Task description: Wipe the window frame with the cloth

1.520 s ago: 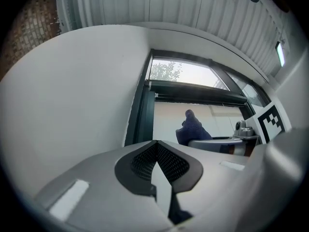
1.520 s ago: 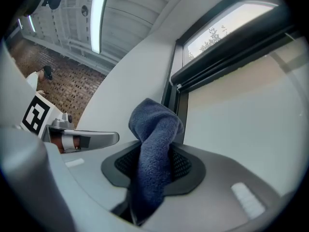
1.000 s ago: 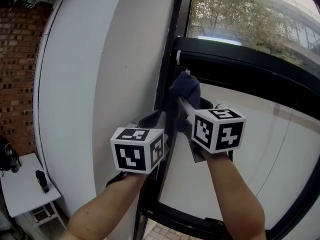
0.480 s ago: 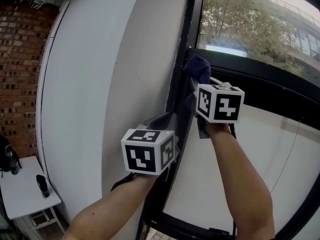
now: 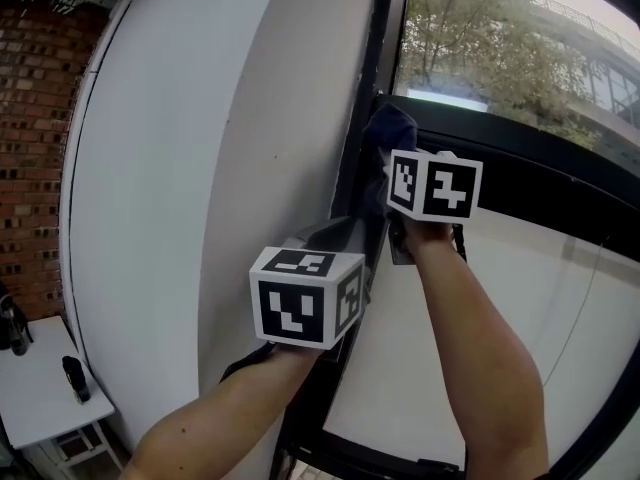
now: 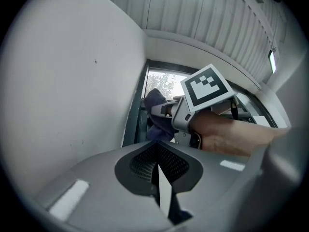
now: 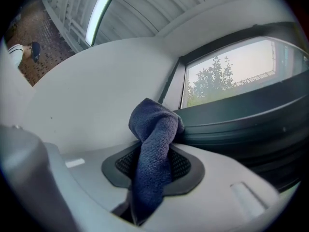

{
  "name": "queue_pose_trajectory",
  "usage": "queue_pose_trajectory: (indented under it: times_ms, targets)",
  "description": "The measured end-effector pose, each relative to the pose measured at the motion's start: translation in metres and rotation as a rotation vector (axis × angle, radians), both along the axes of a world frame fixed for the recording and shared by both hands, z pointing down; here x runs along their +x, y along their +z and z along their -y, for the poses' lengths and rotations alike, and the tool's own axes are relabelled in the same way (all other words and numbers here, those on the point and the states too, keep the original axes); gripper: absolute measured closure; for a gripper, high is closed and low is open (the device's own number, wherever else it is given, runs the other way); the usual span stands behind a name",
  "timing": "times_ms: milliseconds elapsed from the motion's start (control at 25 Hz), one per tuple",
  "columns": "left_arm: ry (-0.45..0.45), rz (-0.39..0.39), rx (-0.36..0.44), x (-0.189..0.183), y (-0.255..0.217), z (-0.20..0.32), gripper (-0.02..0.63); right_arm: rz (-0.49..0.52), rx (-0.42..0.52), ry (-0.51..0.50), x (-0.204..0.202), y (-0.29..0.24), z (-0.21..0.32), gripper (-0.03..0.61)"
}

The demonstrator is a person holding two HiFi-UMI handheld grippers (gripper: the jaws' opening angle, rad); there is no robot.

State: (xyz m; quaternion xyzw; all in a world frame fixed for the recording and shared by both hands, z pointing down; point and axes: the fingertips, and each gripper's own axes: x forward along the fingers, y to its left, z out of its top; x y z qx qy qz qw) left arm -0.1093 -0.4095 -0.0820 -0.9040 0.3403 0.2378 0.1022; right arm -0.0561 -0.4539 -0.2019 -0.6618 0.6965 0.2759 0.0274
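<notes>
- The right hand-held gripper [image 7: 150, 170] clamps a dark blue cloth [image 7: 155, 129]; the cloth touches the black window frame [image 7: 231, 117] at its left corner
- The left hand-held gripper [image 6: 157, 167] has its jaws together, empty; it is nearer, beside the frame

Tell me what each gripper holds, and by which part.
The right gripper pinches the blue cloth along its folded length, bunched end sticking out. The left gripper is shut on nothing.
</notes>
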Motion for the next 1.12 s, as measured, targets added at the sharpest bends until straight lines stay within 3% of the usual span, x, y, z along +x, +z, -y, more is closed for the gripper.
queue_pose_trajectory:
  times_ms: [600,1120]
  targets:
    - [0.04,0.024,0.018,0.024,0.006,-0.001,0.62,0.013,0.021,0.032,0.03,-0.003,-0.028,0.463]
    - [0.041,-0.011,0.009,0.064,0.0,-0.03,0.62,0.009,0.011,0.028,0.077,0.001,-0.065,0.463]
